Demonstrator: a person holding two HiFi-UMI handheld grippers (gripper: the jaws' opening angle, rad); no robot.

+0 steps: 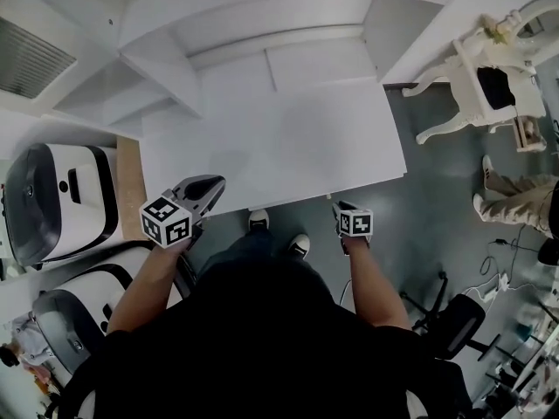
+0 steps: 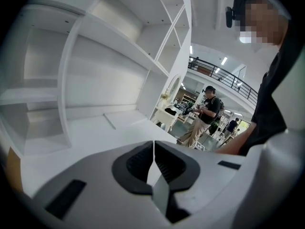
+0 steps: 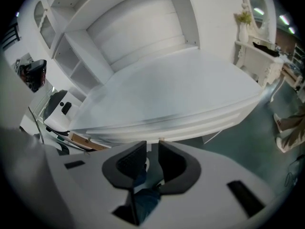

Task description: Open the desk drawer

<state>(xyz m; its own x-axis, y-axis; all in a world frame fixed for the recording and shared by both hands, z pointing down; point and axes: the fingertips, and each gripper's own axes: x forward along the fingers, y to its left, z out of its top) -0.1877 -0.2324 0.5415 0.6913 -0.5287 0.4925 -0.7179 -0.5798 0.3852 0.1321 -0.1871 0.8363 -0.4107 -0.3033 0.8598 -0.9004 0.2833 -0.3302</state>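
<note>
Fingers (image 3: 126, 163) apart, right gripper (image 3: 152, 146) tilts down by the desk (image 3: 181, 85) edge; left gripper (image 2: 153, 147) has fingers (image 2: 140, 162) together.

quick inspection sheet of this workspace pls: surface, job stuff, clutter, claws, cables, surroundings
surface: white desk top, bare.
job's things: drawer front under the desk's near edge, looks shut though blurred; what may be its small knob sits just ahead of the right claw.
clutter: nothing seen; hutch shelves are empty.
claws: left claw shut, nothing in it, at the desk's front left corner; right claw open, nothing between the pads, at the front edge.
cables: loose leads on the floor at right.
surroundings: two white-and-black machines at left; dressing table, bystander's legs and office chair at right.
</note>
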